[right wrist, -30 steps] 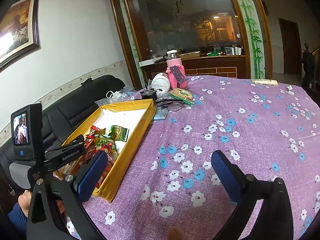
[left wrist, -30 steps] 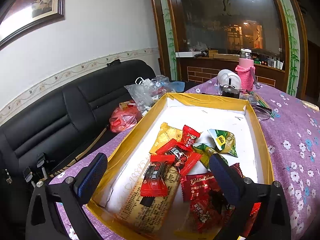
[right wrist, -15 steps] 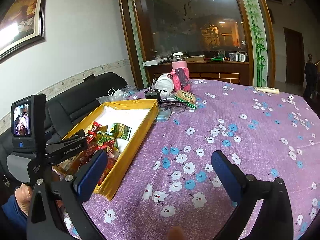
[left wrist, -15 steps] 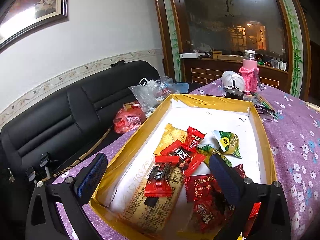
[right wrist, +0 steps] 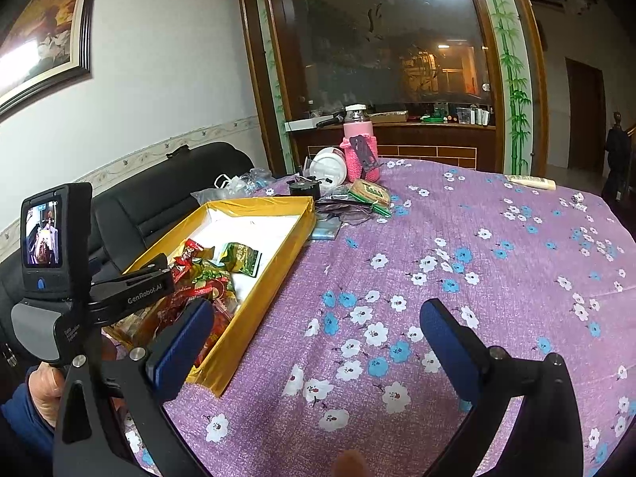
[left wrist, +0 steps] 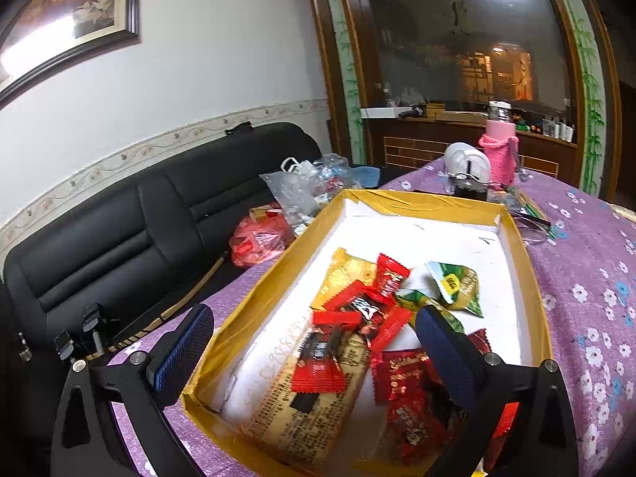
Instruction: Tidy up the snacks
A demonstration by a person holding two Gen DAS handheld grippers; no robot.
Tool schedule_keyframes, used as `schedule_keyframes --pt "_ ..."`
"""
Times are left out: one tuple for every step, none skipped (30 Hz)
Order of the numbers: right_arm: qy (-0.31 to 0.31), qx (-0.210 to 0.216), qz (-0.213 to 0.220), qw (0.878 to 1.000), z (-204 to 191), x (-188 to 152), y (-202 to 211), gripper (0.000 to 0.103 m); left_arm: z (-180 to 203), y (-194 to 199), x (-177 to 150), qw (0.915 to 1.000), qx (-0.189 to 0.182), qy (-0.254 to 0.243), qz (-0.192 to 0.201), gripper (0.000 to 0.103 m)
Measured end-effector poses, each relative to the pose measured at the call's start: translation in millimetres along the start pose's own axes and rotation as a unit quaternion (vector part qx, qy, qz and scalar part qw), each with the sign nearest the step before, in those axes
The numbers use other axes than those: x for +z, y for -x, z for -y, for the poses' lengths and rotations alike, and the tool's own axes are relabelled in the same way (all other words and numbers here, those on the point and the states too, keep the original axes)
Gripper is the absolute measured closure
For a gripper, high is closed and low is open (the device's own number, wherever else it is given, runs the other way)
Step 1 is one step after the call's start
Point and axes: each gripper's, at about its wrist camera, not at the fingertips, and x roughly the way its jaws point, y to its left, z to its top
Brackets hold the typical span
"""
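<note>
My left tongs have pulled back slightly over the yellow box of snacks; both tongs stay wide, holding nothing.

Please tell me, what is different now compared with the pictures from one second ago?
Both cameras tilted up and back a little, so the yellow box sits lower in each view. Left gripper and right gripper stayed open and empty. The snacks lie as before; nothing was grasped or released.
</note>
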Motion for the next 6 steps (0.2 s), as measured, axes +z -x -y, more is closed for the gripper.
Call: schedule_keyframes --pt "0.000 0.000 0.000 1.000 -0.1 0.0 0.1 0.000 -1.4 -0.7 0.7 1.0000 0.007 0.004 0.002 0.000" --pt "0.000 0.000 0.000 1.000 -0.1 0.0 0.1 0.000 -2.4 -1.7 0.9 0.9999 0.014 0.005 0.001 0.000" --pt "0.000 0.000 0.000 1.000 0.0 0.0 -0.1 0.000 -2.9 -2.8 0.8 0.9998 0.019 0.006 -0.001 0.000" --pt "0.000 -0.001 0.000 1.000 0.0 0.0 -0.1 0.000 -3.0 -4.1 1.1 0.9998 0.020 0.005 -0.003 0.000" --pt "-0.001 -0.001 -0.001 1.000 0.6 -0.1 0.1 0.000 -3.1 -4.0 1.2 0.9998 0.018 0.004 -0.003 0.000" --pt "-0.003 -0.002 -0.002 1.000 1.5 0.0 0.0 0.000 -3.1 -2.6 1.2 0.9999 0.014 0.004 0.000 0.000"
